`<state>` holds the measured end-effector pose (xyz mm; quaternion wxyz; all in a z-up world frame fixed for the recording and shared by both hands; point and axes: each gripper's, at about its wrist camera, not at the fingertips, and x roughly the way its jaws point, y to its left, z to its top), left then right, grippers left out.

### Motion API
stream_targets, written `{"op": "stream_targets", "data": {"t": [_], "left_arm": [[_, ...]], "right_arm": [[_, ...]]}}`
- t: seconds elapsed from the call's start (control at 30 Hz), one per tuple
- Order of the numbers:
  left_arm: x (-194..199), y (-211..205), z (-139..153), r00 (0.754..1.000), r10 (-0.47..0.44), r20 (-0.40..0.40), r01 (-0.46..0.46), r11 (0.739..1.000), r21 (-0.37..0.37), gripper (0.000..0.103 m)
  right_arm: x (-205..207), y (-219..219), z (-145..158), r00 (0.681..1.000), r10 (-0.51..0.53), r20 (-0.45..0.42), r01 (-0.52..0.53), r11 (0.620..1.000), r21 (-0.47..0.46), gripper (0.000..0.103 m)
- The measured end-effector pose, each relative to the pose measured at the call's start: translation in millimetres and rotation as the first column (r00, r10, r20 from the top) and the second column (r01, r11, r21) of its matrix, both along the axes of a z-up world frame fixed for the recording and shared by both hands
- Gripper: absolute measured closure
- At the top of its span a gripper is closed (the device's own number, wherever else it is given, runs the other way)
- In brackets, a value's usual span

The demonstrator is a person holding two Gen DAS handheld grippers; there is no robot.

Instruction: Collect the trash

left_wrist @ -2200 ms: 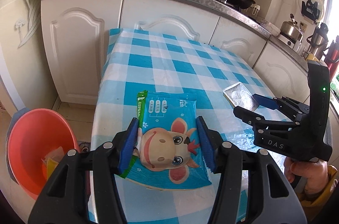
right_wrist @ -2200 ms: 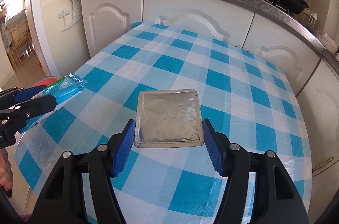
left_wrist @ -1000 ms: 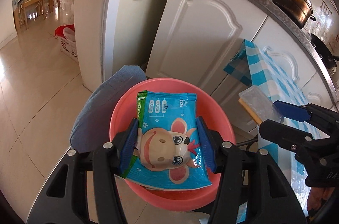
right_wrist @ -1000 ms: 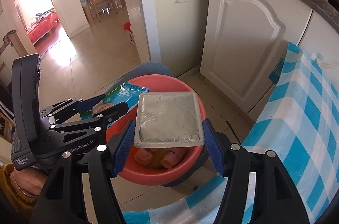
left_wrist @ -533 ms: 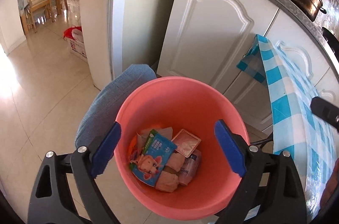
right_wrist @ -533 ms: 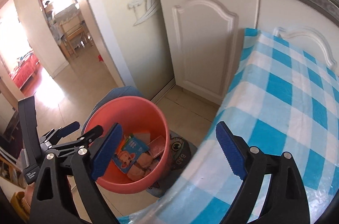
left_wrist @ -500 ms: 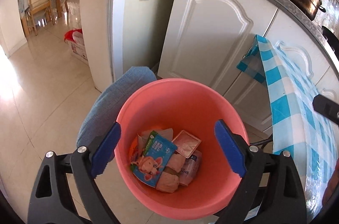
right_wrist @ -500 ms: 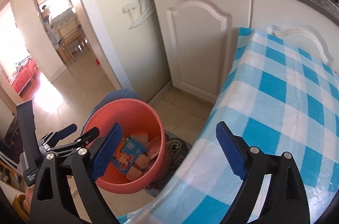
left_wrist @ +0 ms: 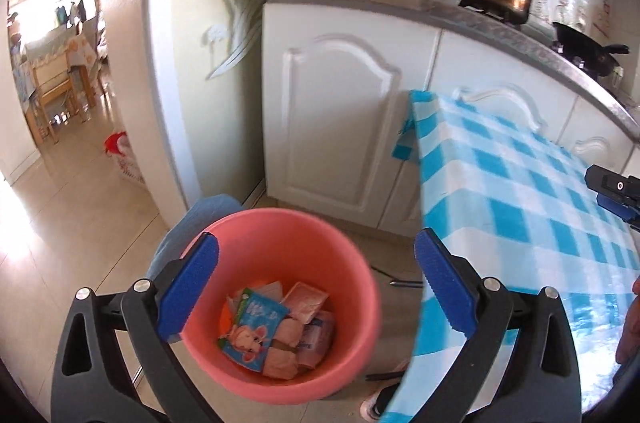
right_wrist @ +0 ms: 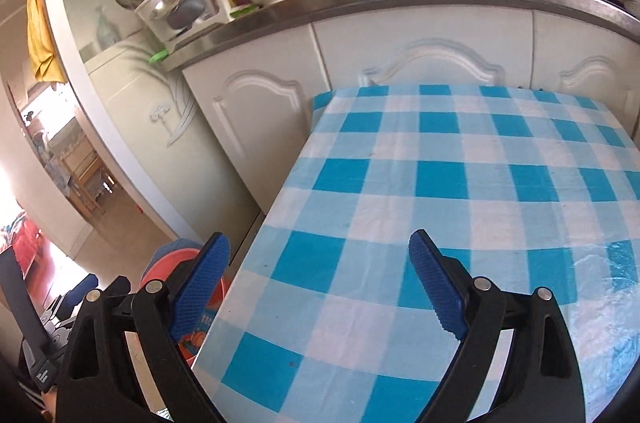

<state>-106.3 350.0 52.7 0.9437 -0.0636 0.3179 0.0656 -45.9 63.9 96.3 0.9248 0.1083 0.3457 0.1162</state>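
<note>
**Both wrappers dropped; fingers empty and swinging back to the desk**

The left gripper (left_wrist: 314, 285) has its blue fingers (left_wrist: 188, 281) spread wide with nothing between them. A second ago they pinched the cartoon-animal snack bag (left_wrist: 252, 329); it now lies below and between the fingers, inside the pink bucket (left_wrist: 280, 235) on the floor, resting among other wrappers. The silver foil packet that the right gripper carried cannot be picked out for certain in that pile.

The right gripper (right_wrist: 318, 281) is likewise spread and empty, and it has turned away from the bucket: ahead of its fingers lies the blue checked tablecloth (right_wrist: 460, 183) on the desk, with the bucket's rim just outside the left finger, at the desk's edge.

No trash shows on the cloth ahead of either pair of fingers, so this round of collecting looks done; whether more remains outside these views cannot be told.
</note>
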Motion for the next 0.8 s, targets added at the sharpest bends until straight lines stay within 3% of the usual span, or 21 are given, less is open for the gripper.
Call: {"op": "stream_targets", "data": {"t": [0.4,0.8], "left_arm": [[-9,-109,73,0.980,-0.159,0.118,0.154,0.987,0.044,0.004],[-35,-194,145,0.939,-0.242,0.246,0.221,0.969,0.108,0.004]], "right_arm": [[-64,-84,55,0.968,-0.191,0.160,0.203,0.977,-0.062,0.011],[-149,-151,116,0.881,-0.350,0.318,0.399,0.911,-0.104,0.008]]}}
